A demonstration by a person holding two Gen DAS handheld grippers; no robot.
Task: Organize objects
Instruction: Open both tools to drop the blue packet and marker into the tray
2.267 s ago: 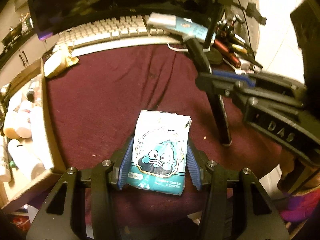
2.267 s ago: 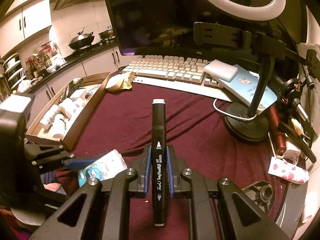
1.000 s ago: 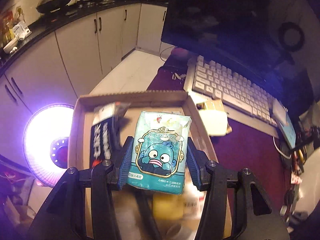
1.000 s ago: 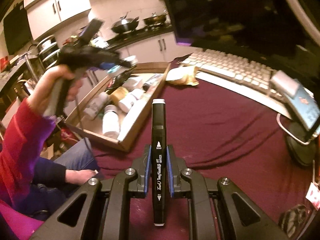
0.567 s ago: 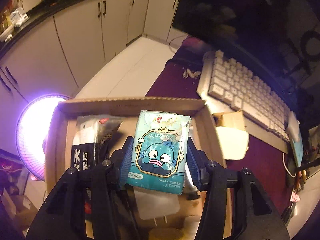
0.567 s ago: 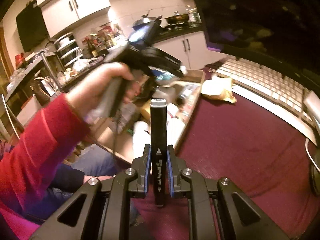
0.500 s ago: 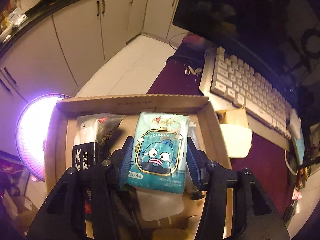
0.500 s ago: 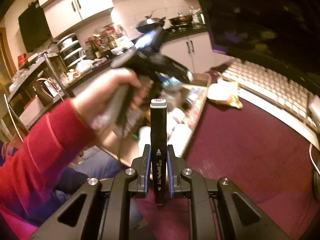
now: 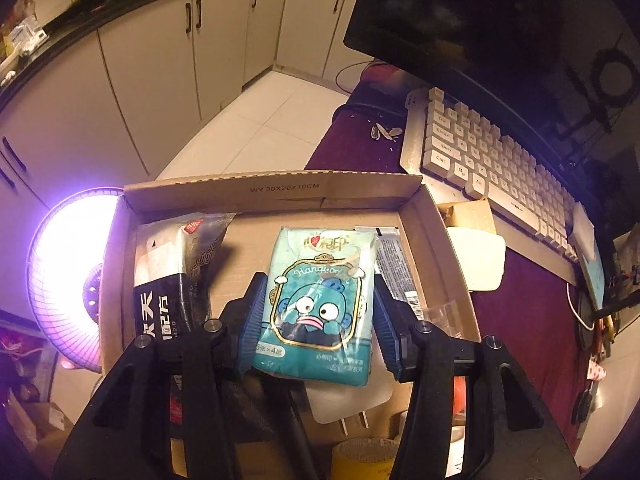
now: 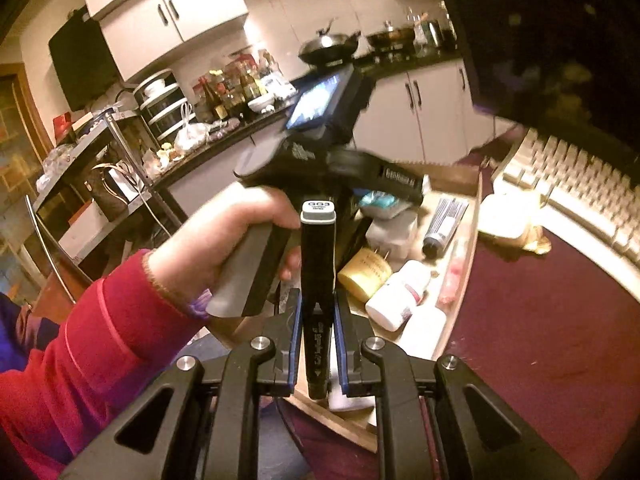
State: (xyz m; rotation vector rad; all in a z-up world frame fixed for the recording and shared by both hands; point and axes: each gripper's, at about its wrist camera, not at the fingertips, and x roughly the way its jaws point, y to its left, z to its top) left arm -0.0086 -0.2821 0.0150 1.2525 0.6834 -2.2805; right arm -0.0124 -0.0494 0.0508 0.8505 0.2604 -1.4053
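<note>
My left gripper [image 9: 318,312] is shut on a teal tissue pack [image 9: 320,304] with a cartoon fish face, held just over the floor of an open cardboard box [image 9: 272,192]. My right gripper [image 10: 316,320] is shut on a black marker [image 10: 317,264] with a grey cap that points up and forward. In the right wrist view a hand [image 10: 224,240] in a red sleeve holds the left gripper's handle just beyond the marker, over the same cardboard box [image 10: 468,264]. The tissue pack [image 10: 378,200] shows small under that gripper's body.
The box holds a black-and-silver packet [image 9: 172,276], a grey tube [image 10: 444,220], white bottles [image 10: 400,292], a yellow roll [image 10: 364,272] and a white plug adapter [image 9: 348,400]. A keyboard [image 9: 492,164], monitor [image 9: 500,24] and wrapped snack [image 9: 472,248] sit on the maroon tablecloth [image 10: 540,320]. A glowing heater [image 9: 68,280] stands left.
The left gripper has sunk toward the box floor with the tissue pack. The right gripper has swung left with the marker, so the hand and the box now fill its view.
</note>
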